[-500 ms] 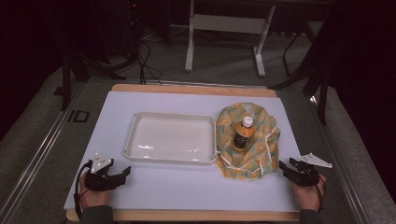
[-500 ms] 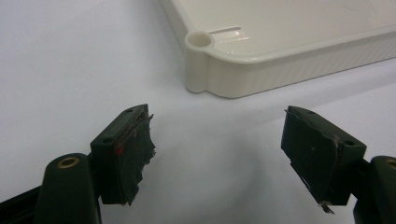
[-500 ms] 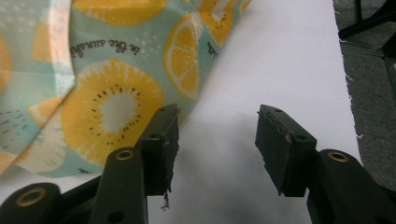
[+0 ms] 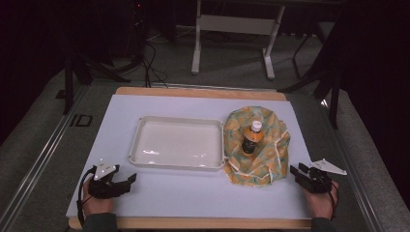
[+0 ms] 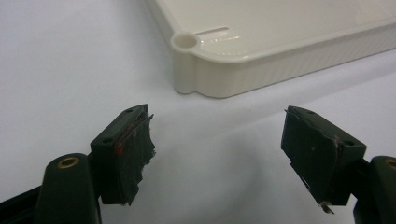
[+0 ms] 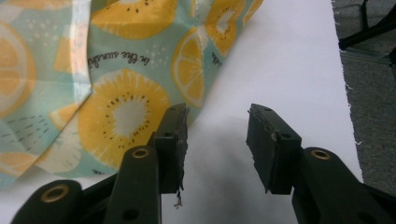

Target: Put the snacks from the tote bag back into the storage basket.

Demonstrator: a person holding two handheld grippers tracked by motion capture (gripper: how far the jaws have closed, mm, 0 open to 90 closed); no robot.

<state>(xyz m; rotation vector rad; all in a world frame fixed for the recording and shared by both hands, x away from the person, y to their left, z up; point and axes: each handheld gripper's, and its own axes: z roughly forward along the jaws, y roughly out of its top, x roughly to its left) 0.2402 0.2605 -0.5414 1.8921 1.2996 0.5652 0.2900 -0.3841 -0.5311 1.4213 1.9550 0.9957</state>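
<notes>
Lower right of the high view, the right gripper (image 4: 300, 173) hovers with fingers released just off the lemon-print cloth bag's (image 4: 256, 166) hem; the left gripper (image 4: 126, 181), lower left, spread too, faces bare white tabletop (image 4: 193, 193) below the cream plastic tray's (image 4: 145, 162) corner.

Both tongs (image 4: 126, 180) (image 4: 296, 170) agape, empty

Cloth bag (image 4: 256, 145): soft printed fabric, matt, creased. Tray (image 4: 179, 166): cream plastic, glossy, ribbed outer wall. Table cover (image 4: 193, 193): white, matt, smooth, paper-like. Gripper pads (image 6: 173, 140): black, matt, edges frayed.
</notes>
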